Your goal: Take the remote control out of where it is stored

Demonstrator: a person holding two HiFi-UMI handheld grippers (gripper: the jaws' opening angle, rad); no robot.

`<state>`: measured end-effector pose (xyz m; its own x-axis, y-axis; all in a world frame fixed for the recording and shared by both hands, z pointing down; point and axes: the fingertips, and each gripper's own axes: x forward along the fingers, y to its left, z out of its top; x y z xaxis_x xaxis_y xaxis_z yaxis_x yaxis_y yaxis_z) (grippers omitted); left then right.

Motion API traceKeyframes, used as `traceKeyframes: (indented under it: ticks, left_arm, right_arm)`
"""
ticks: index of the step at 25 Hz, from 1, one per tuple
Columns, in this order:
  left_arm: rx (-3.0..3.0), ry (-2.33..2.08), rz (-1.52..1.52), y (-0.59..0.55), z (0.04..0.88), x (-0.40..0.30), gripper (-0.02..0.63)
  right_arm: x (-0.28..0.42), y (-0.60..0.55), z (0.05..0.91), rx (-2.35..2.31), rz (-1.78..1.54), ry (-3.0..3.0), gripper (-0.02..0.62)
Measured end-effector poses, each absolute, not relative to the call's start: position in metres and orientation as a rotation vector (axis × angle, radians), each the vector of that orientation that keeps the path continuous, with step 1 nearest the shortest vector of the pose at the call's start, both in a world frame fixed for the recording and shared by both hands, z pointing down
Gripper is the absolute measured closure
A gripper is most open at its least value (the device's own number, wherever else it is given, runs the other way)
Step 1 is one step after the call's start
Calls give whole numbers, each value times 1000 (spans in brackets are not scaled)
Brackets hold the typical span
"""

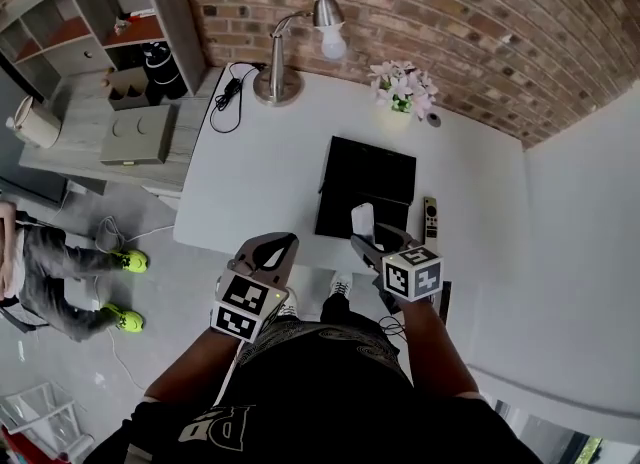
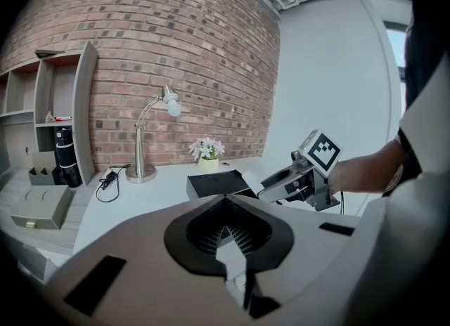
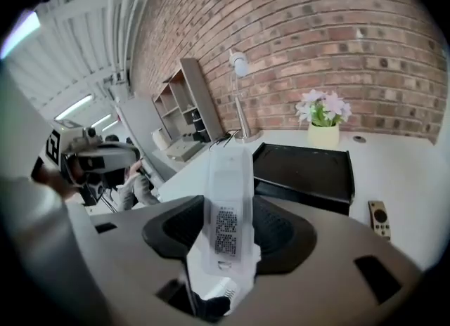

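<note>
1. R gripper [image 3: 223, 279] is clamped on the white remote [image 3: 226, 205], held above the box's [image 1: 366, 174] near end, by the table's [image 1: 250, 192] front edge.
2. Remote's long axis runs along the jaws, pointing toward the box.
3. L gripper [image 2: 235, 265] is closed and empty, off the front edge; R is nearer.

Worktop's [image 1: 250, 182] left half lies open. Black box [image 1: 368, 177] fills the middle, lamp [image 1: 277, 87] and flowers [image 1: 403, 87] line the back edge, right hand-held gripper [image 1: 363, 238] overhangs the front.

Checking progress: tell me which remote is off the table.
The white remote, gripped by the right gripper; the other remote lies flat beside the black box.
</note>
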<state>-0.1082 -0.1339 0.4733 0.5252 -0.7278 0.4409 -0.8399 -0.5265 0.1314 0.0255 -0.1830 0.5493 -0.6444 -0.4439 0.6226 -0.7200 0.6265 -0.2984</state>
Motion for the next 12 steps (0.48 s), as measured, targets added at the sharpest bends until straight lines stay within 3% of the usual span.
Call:
traceKeyframes:
  ticks: [12]
  left_arm:
    - [2598, -1070, 506, -129, 470, -46, 600]
  right_arm:
    - [90, -161, 520, 1265, 802, -2379, 373]
